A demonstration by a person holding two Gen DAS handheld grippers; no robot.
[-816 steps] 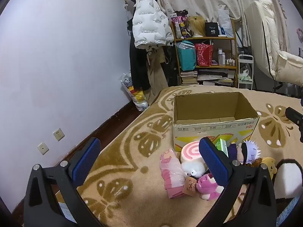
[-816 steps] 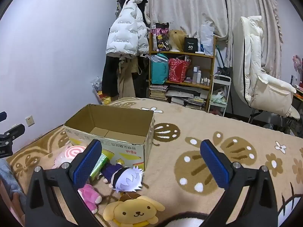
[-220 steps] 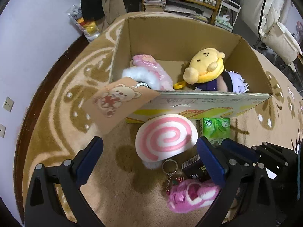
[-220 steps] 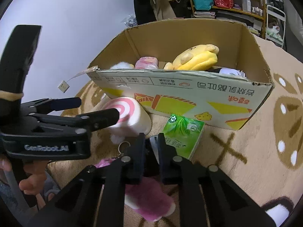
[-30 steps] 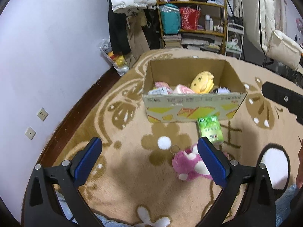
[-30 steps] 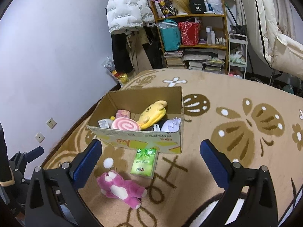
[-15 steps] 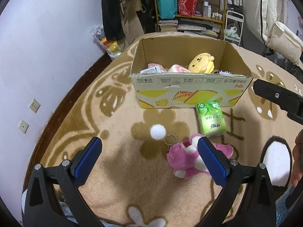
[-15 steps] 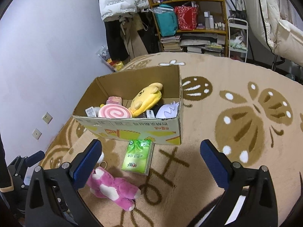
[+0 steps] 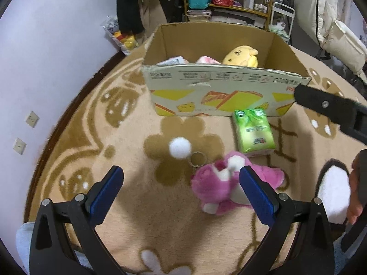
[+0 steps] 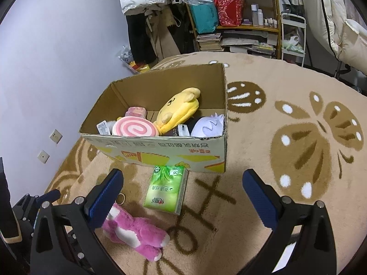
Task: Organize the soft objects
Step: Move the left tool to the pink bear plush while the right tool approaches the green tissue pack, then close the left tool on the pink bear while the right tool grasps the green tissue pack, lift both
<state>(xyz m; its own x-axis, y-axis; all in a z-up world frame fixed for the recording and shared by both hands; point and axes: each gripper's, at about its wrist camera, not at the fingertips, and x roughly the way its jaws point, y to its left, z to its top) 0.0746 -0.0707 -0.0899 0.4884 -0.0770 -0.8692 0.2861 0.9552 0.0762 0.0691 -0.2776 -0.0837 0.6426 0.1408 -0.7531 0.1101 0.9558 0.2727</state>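
A cardboard box [image 9: 220,96] [image 10: 160,147] stands on the rug and holds a yellow plush [image 10: 177,112], a pink swirl cushion [image 10: 135,127], a white-haired doll [image 10: 207,123] and a pink toy. A pink plush bear [image 9: 220,183] [image 10: 135,233] with a white pompom keyring [image 9: 180,147] lies in front of the box, beside a green tissue pack [image 9: 253,131] [image 10: 166,189]. My left gripper [image 9: 181,194] is open and empty just above the bear. My right gripper [image 10: 183,199] is open and empty above the tissue pack.
A patterned beige rug [image 10: 298,137] covers the floor. A wall with sockets [image 9: 25,128] runs on the left. A shelf [image 10: 231,18], hanging coats [image 10: 146,11] and a white chair [image 10: 344,29] stand behind the box. A black-and-white plush [image 9: 332,190] lies at right.
Both grippers have dropped lower and closer to the floor items; the pink bear and tissue pack loom larger. Both stay open and empty.
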